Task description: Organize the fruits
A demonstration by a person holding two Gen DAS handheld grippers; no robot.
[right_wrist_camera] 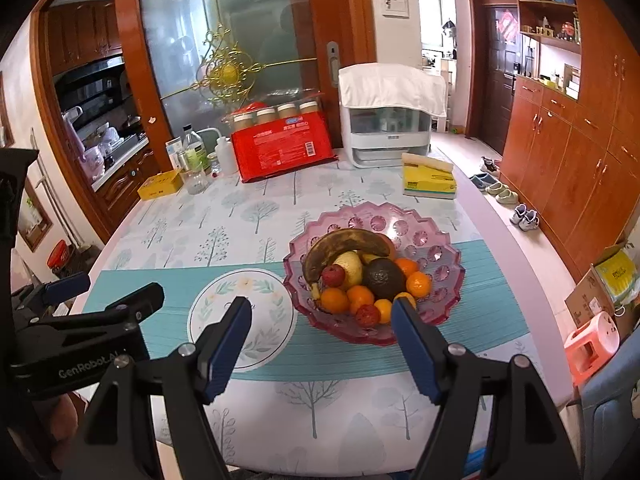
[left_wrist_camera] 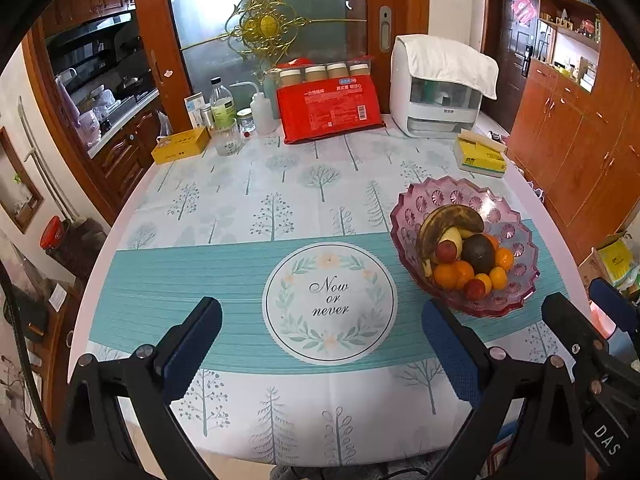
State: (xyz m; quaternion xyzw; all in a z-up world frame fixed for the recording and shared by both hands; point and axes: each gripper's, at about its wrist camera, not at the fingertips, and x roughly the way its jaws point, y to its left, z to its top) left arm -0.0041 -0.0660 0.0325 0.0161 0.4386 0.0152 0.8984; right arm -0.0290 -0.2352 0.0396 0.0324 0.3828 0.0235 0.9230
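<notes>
Both my grippers hang above the near edge of the table (left_wrist_camera: 224, 208), angled down at the tree-print cloth. My left gripper (left_wrist_camera: 320, 320) stands wide apart, nothing between its blue pads, only the round "Now or never" mat (left_wrist_camera: 330, 302) showing in the gap. My right gripper (right_wrist_camera: 322, 312) is also released and holds nothing; its pads frame the near rim of the pink glass bowl (right_wrist_camera: 400, 220) without touching it.

All the fruit sits in that bowl, right of the mat on the teal band. A browned banana (right_wrist_camera: 344, 246) curves over the back of the pile. Beneath it lie a pale yellow fruit (right_wrist_camera: 352, 266), a dark avocado (right_wrist_camera: 383, 278), several oranges (right_wrist_camera: 335, 300) and two small red fruits (right_wrist_camera: 333, 275), all packed touching.

At the far edge stand a red packet (left_wrist_camera: 330, 112), a white appliance (left_wrist_camera: 436, 92) with a cloth draped over it, a yellow tissue box (left_wrist_camera: 480, 156), a yellow carton (left_wrist_camera: 182, 145) and some bottles (left_wrist_camera: 222, 104).
</notes>
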